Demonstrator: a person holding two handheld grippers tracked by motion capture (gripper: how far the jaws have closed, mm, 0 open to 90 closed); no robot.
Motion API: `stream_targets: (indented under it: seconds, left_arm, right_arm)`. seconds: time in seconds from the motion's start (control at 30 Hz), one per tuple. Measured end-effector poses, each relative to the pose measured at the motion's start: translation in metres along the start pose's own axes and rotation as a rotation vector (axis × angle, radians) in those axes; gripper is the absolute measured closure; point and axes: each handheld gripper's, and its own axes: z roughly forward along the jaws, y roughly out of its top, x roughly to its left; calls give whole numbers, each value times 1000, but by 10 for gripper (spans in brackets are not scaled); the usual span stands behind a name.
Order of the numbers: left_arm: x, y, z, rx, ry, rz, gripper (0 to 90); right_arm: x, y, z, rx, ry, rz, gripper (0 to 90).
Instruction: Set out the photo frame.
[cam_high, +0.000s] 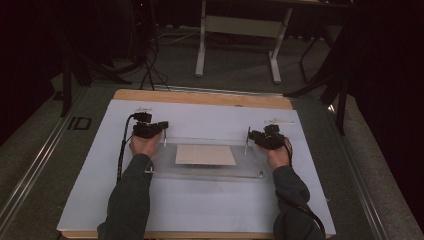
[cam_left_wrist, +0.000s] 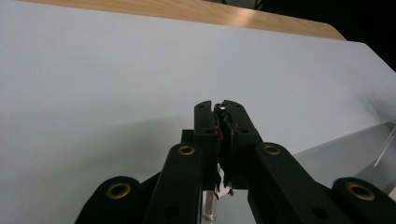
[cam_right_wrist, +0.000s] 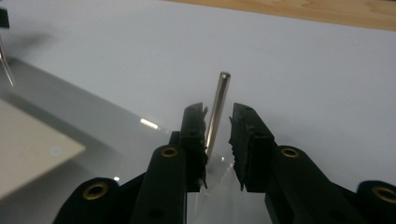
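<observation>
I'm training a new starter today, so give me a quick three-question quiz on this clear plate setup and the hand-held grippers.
1. True or false: the left hand-held gripper is shut on a metal pin.
2. The right hand-held gripper is: A) clamped on its pin, B) open around it, C) away from it.
3. What lies on the clear plate?

Key: 1. True. 2. B. 3. A beige sheet.

High view dim overall, surroundings nearly black; white sheet (cam_high: 200, 200) brightest, w/ grainy low-res look. Both gripper views brighter, evenly lit, soft shadows on sheet. Small glare spots on clear plate (cam_right_wrist: 148, 123). Near jaws slightly soft, bkgd edges blurred.
</observation>
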Motion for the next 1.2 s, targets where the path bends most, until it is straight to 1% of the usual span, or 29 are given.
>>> stream_targets:
  seconds: [0.1, 0.17, 0.23, 0.37, 0.43, 0.5, 0.53, 0.6, 0.63, 0.7, 0.77, 0.87, 0.9, 0.93, 0.97, 1.03, 1.13, 1.17, 1.2]
  left_arm:
    - [0, 0, 0, -1, 1, 3, 855]
    - [0, 0, 0, -3, 0, 0, 854]
    - [0, 0, 0, -2, 1, -2, 854]
    - [0, 0, 0, -2, -1, -4, 854]
    - [1, 0, 1, 1, -5, -11, 854]
    - [1, 1, 1, 3, -6, -12, 854]
    - [1, 1, 1, 3, -6, -13, 853]
    - [1, 1, 1, 4, -6, -14, 853]
    - [1, 1, 1, 4, -6, -15, 853]
    - [1, 1, 1, 6, -6, -15, 853]
    - [2, 1, 1, 7, -9, -17, 853]
    - [1, 2, 2, 7, -7, -25, 852]
    - [1, 2, 2, 8, -7, -24, 852]
    - [1, 2, 2, 8, -7, -25, 852]
    - [1, 2, 2, 9, -6, -23, 852]
    - [1, 2, 2, 10, -6, -25, 852]
    - [1, 2, 2, 12, -7, -25, 852]
    - [1, 2, 2, 12, -6, -25, 852]
    - [1, 2, 2, 12, -5, -25, 852]
  right_arm:
    - [0, -5, -8, -5, -1, -18, 741]
    - [-1, -9, -13, -20, 9, -11, 740]
    - [0, -12, -17, -25, 5, -14, 741]
    - [3, -21, -24, -23, -2, -39, 736]
    - [3, -26, -28, -35, -3, -42, 734]
    - [3, -29, -31, -45, -9, -34, 733]
    - [3, -32, -33, -45, -2, -34, 733]
    - [4, -37, -36, -27, -4, -61, 715]
    - [4, -37, -36, -27, -4, -61, 715]
    - [4, -40, -37, -14, -1, -65, 682]
    - [5, -43, -39, -2, -10, -85, 679]
    - [5, -46, -41, 11, -10, -98, 654]
    - [4, -47, -41, 10, 1, -97, 620]
    - [4, -48, -41, 9, 3, -100, 589]
    - [3, -49, -41, 22, -4, -102, 562]
    - [3, -51, -40, 32, -2, -125, 541]
    - [7, -52, -38, 49, 4, -165, 451]
    - [9, -52, -36, 56, 0, -179, 432]
    - [10, -52, -35, 58, 7, -190, 416]
